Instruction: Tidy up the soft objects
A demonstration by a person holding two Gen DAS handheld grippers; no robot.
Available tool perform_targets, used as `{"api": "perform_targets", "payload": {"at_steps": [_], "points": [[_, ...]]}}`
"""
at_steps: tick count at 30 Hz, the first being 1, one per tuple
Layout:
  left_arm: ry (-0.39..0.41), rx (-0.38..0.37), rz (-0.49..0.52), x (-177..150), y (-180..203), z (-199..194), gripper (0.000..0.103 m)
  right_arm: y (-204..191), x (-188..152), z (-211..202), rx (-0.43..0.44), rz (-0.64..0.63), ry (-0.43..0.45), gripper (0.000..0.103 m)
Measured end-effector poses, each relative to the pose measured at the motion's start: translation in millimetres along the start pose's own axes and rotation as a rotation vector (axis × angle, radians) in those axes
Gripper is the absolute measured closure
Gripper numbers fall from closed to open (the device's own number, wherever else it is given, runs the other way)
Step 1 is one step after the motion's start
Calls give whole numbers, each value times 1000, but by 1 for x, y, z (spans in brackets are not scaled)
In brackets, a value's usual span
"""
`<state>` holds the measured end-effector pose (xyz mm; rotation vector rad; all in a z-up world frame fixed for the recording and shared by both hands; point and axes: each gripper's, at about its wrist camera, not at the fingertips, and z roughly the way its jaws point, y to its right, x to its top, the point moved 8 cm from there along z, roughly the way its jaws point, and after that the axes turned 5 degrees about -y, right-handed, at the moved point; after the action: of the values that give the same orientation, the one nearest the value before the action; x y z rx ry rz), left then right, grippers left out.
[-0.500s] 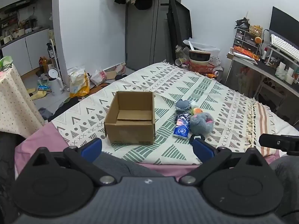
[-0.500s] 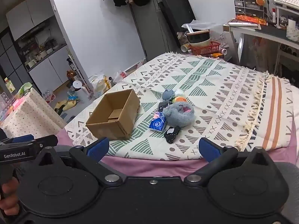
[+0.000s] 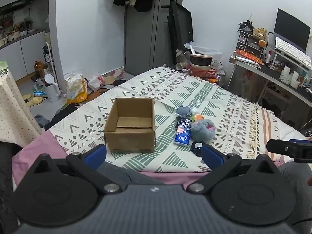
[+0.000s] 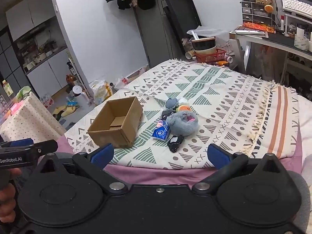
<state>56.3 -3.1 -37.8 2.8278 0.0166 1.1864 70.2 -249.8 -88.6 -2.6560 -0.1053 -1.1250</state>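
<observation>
Left gripper (image 3: 154, 153): fingers wide apart, nothing between, tilted down toward bed edge. Right gripper (image 4: 159, 154): fingers wide apart, nothing between, same downward tilt.

Patterned blanket (image 3: 224, 105) covers bed.

Small black item (image 4: 175, 143) nearest bed edge. Just beyond: blue tissue pack (image 4: 160, 132), long axis running away from grippers, toward dark packet behind it. Grey plush (image 4: 183, 122) touching pack's right side, pink mouth facing up. Orange toy (image 4: 184, 108) and smaller grey plush (image 4: 171, 103) farther back.

Cardboard box (image 3: 130, 125) left of cluster, upright, open top, flap lying inside.
</observation>
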Motion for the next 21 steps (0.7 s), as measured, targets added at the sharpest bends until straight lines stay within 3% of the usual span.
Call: {"api": "perform_targets", "payload": {"at_steps": [21], "points": [[27, -27, 1, 5, 3, -7, 0, 1, -3, -2, -33, 3, 16, 0]]}}
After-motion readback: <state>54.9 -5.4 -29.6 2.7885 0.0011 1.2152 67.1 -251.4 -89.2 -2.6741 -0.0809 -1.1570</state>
